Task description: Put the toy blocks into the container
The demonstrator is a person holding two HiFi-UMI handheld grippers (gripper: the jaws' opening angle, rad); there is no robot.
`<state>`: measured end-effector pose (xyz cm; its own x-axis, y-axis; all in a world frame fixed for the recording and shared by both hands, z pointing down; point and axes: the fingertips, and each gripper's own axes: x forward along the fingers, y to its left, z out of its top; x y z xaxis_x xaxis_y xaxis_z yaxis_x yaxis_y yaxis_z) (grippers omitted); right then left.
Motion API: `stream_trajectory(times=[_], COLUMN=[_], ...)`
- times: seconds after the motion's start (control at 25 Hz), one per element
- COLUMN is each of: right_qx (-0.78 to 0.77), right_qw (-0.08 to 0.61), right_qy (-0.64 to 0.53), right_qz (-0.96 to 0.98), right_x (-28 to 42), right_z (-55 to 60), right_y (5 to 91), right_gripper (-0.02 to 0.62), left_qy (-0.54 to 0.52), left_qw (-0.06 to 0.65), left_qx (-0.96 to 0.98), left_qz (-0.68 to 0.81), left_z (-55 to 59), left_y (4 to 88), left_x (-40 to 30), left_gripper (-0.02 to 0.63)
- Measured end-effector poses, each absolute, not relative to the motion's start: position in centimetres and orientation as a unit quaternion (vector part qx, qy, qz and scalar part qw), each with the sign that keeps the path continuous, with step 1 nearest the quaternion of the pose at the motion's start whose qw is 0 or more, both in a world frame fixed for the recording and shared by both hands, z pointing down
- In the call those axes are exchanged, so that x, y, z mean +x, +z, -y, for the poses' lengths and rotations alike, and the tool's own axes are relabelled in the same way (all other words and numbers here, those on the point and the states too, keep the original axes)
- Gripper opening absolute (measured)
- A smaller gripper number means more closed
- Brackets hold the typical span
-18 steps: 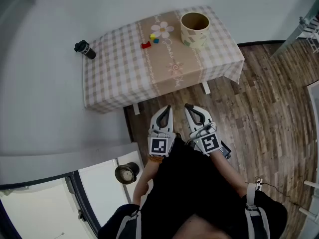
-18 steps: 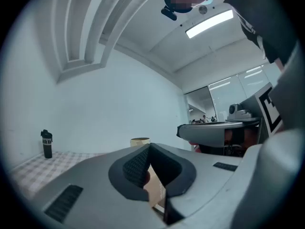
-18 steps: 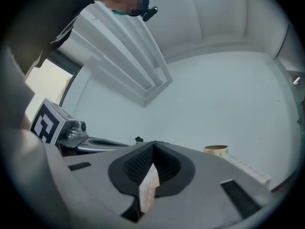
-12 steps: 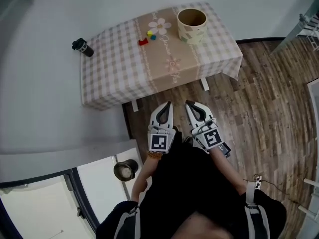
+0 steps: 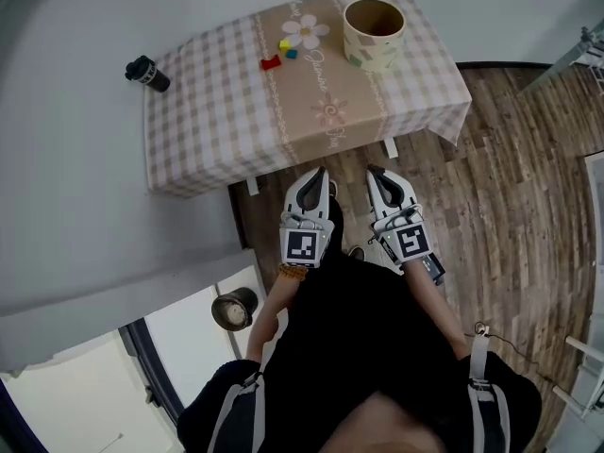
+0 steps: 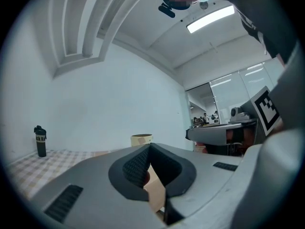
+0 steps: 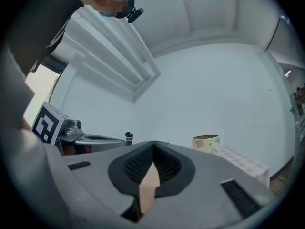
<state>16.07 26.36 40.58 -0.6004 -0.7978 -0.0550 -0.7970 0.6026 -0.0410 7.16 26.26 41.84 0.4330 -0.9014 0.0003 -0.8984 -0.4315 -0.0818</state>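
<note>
left gripper (image 5: 314,182): jaws pressed together, empty, pointing level toward the table (image 5: 208,111).
right gripper (image 5: 381,182): jaws likewise closed on nothing.
toy blocks (image 5: 281,53): small cluster on the table's far part, well beyond both tips and a little left; left gripper judged nearer.
container (image 5: 374,28): upright, near the blocks' right.

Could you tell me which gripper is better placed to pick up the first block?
Left, probably. The blocks lie left of the container, more in line with the left gripper; the right gripper faces the container. Both are shut and empty.
</note>
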Motion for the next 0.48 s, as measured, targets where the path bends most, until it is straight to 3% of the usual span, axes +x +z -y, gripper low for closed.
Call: stream_trajectory(times=[0.48], right_qx=[-0.454], right_qw=[0.013], right_qy=[-0.017], right_qz=[-0.891], right_x=[13.2], right_z=[-13.4], right_y=[41.4], right_gripper=[-0.002], left_qy=[-0.028], left_qw=[0.023], left_qx=[-0.845], left_qz=[-0.533], left_z=[-12.0], left_y=[42.3], left_x=[2.9], left_gripper=[-0.009])
